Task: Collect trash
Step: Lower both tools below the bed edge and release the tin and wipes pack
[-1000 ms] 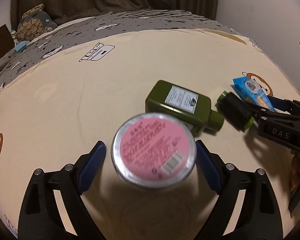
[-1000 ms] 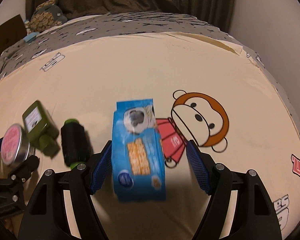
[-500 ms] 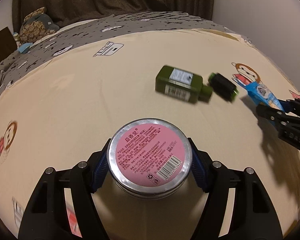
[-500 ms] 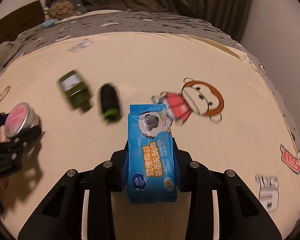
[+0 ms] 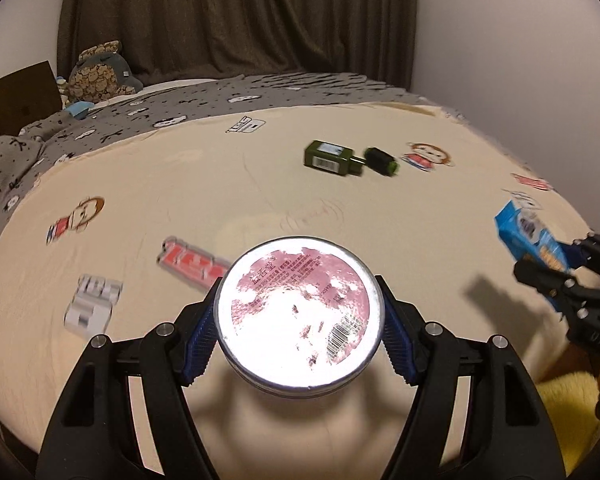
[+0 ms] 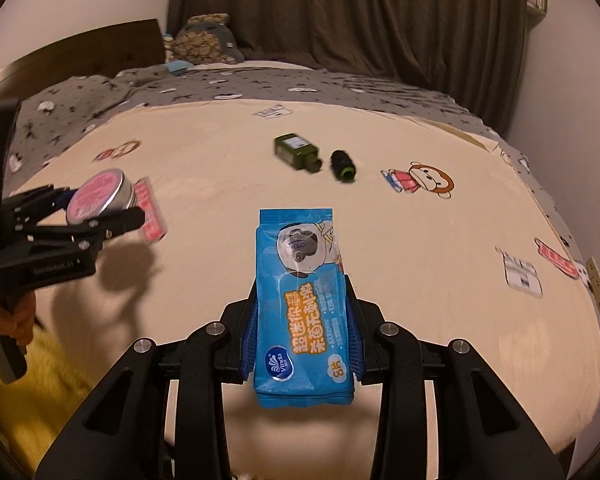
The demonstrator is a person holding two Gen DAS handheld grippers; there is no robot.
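My left gripper (image 5: 298,320) is shut on a round metal tin with a pink label (image 5: 298,316) and holds it above the cream bedsheet (image 5: 220,184). My right gripper (image 6: 302,336) is shut on a blue wet-wipes packet (image 6: 302,312) and holds it above the sheet. Each shows in the other's view: the tin (image 6: 100,194) at the left, the packet (image 5: 530,236) at the right. A green bottle (image 5: 330,157) and a black cap with a green rim (image 5: 380,161) lie on the bed further back, also in the right wrist view: bottle (image 6: 296,151), cap (image 6: 342,165).
A grey patterned duvet (image 5: 100,128) and a plush toy (image 5: 100,74) lie at the head of the bed, before a dark curtain (image 5: 240,16). Something yellow (image 6: 36,400) lies near the lower left. The bed's edge runs along the right (image 6: 596,320).
Both grippers closed on their items, lifted them and pulled back from the bottle and cap, which now lie farther away. The view tilted up toward the curtain.
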